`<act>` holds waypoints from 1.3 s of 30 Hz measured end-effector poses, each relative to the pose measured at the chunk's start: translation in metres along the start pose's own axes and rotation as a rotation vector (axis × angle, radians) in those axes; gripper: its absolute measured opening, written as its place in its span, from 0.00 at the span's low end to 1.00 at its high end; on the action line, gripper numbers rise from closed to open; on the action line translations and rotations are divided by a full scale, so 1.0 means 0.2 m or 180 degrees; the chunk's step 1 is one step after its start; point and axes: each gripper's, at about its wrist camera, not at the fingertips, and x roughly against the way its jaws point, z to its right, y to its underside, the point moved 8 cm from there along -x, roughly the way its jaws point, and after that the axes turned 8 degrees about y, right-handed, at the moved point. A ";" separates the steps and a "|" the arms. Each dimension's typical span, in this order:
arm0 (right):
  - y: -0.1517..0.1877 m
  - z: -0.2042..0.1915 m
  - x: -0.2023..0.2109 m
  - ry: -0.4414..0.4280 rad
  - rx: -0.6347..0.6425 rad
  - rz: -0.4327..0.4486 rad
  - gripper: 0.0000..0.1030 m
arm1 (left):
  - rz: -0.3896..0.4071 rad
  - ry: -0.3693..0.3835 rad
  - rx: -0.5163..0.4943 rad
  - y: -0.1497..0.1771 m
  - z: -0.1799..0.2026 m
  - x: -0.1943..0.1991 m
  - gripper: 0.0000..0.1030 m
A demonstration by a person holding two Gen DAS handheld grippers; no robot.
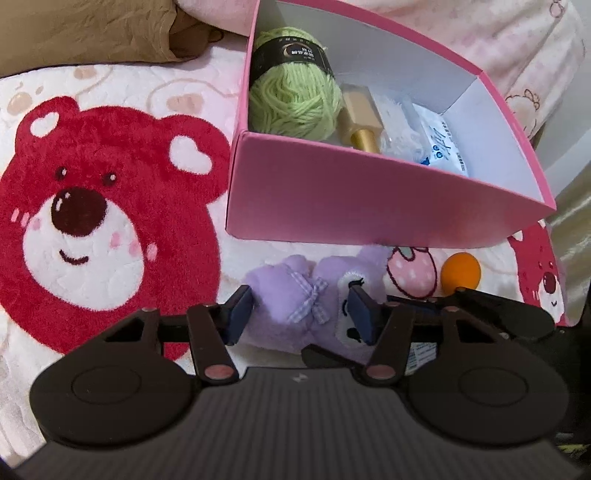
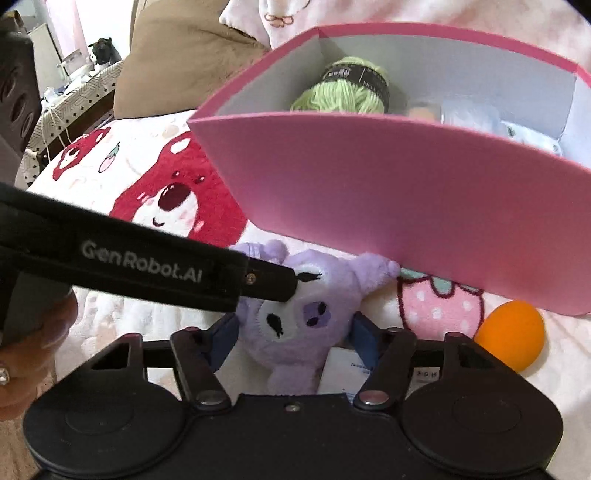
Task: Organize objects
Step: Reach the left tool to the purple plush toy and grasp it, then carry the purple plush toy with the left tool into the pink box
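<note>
A purple plush toy (image 1: 295,295) lies on the blanket just in front of the pink box (image 1: 369,199). My left gripper (image 1: 301,314) is shut on it, one pad at its body and the other on its face. In the right wrist view my right gripper (image 2: 293,332) holds the plush toy's (image 2: 295,314) head between its pads, both touching its sides. The left gripper's finger (image 2: 269,280) reaches in from the left onto the face. The pink box (image 2: 406,203) is open and holds green yarn (image 1: 295,103), a gold item (image 1: 360,118) and a white packet (image 1: 443,144).
An orange ball (image 1: 461,273) lies on the blanket right of the plush, near the box's front corner. The red bear blanket (image 1: 92,206) spreads to the left. A brown pillow (image 1: 85,33) lies behind it. A white card (image 2: 343,369) sits under the plush. A hand (image 2: 33,350) shows at the left edge.
</note>
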 end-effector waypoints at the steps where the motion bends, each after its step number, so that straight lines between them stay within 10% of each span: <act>1: 0.00 -0.01 0.01 0.0008 0.0007 0.0000 0.64 | 0.0004 0.0006 -0.0008 0.00 0.00 0.01 0.53; 20: -0.03 -0.03 0.24 0.0096 -0.0046 0.0065 0.51 | 0.0086 0.0291 -0.0035 0.09 0.10 0.22 0.47; 39: -0.26 -0.10 0.91 0.0204 0.0280 0.0685 0.47 | 0.0514 0.0445 -0.0680 -0.10 0.50 0.81 0.47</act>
